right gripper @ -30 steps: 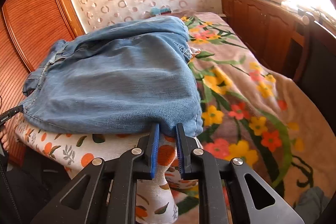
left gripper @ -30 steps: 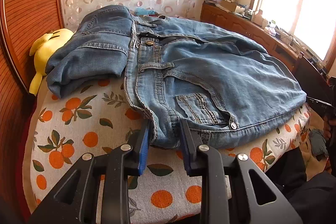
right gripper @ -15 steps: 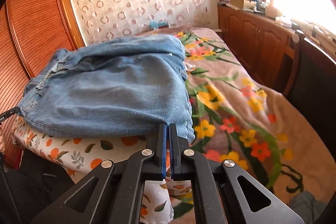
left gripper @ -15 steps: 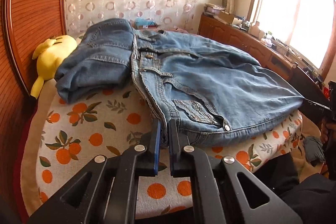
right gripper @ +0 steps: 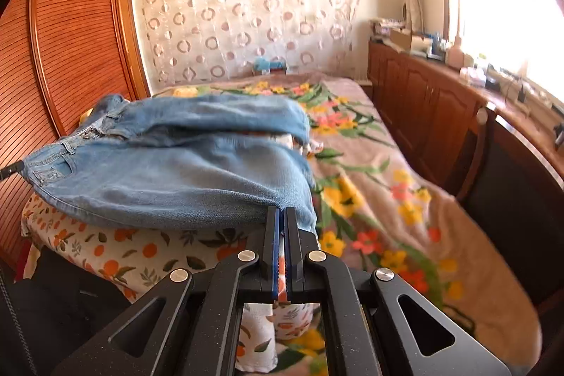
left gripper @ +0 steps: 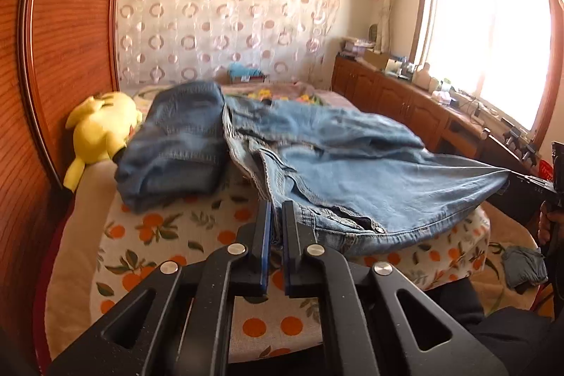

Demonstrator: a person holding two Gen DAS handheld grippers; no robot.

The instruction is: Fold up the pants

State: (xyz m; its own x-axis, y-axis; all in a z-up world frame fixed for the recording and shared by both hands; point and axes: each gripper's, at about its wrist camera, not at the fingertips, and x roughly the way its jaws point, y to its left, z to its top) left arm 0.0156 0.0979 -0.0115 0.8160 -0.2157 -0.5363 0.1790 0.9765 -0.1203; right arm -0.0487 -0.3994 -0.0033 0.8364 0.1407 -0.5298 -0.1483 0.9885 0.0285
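— So where do things stand with the jeans [left gripper: 352,164]?

— They lie across the orange-print cushion [left gripper: 169,235] at the near end of the bed [right gripper: 387,164], and their near edge is lifted clear of it. The left gripper [left gripper: 276,228] has its jaws pressed onto the waistband corner, denim pinched between the blue pads. The right gripper [right gripper: 282,224] is pinching the hem corner at the cushion's right edge, pads nearly touching with only thin cloth between them.

— What could go wrong from here?

— Mostly the right-hand bite, I'd say. It holds very little fabric, right at the corner, so a quick swing toward the far side could pull the hem out and drop that half. The waistband is thick and seamed, so it may sit unevenly in the left pads and twist loose. If one hand runs ahead of the other, the fold line would come out skewed. A second folded pair [left gripper: 176,143] lies just beside these, at the cushion's far left corner; the carried edge could land on it or drag it. The yellow plush toy [left gripper: 102,125] sits beyond that, by the wooden wardrobe [left gripper: 63,59], probably out of reach.

— Any brand or writing you can read?

— None. The rivets and button on the denim are too small and blurred, and the clutter on the sideboard [right gripper: 440,101] under the window shows no legible text.
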